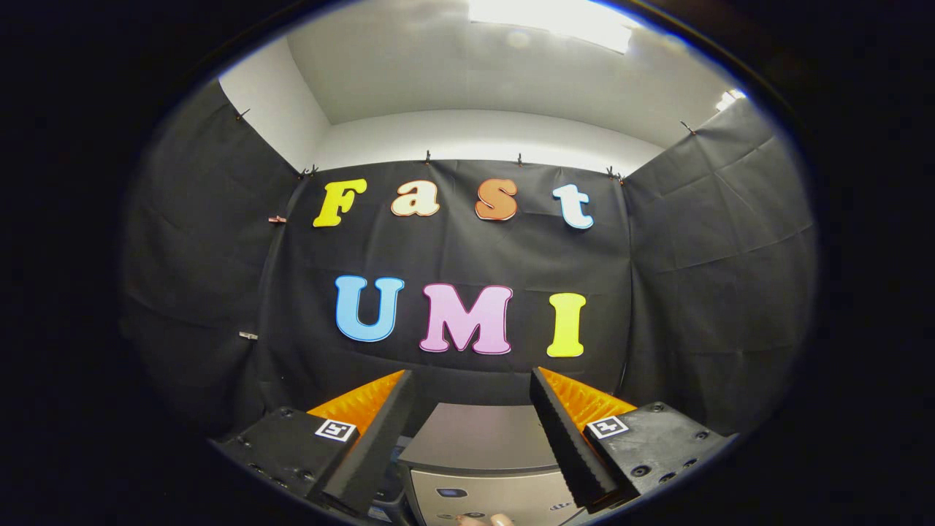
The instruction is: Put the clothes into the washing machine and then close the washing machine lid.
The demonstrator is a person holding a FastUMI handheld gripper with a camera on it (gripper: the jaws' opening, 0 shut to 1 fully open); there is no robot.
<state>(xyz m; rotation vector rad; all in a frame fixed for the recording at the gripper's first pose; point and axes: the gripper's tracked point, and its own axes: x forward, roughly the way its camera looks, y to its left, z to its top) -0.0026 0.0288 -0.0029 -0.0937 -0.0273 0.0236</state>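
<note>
**boothwatcher:** Black cloth [453, 256] hangs on three sides of the booth, clipped up along the top, with a white wall [482, 135] and ceiling above it and a bright light panel [551, 18] at the top of the frame, a bit right of center.

**spincycle:** ok but where's the washer?

**boothwatcher:** Bottom center. The washer [478, 438] sits low, right between the two fingers. You get its flat grey top and a strip of the lighter front panel with some controls under it. Looks like the top is down flat, though I can't really tell the lid from the body at this angle.

**spincycle:** and the gripper?

**boothwatcher:** The gripper [473, 383] has its jaws wide apart, nothing between them but air, and it's pointing over the washer at the back cloth. Black ribbed fingers [566, 438] with orange backing, one square marker on each side.

**spincycle:** clothes?

**boothwatcher:** Can't pick them out. There's something small and pale [486, 520] at the very bottom edge, in front of the washer panel, but it's cut off, so no idea what it is. Also some dark clutter at the bottom left by the left finger, too hidden to name.
</note>
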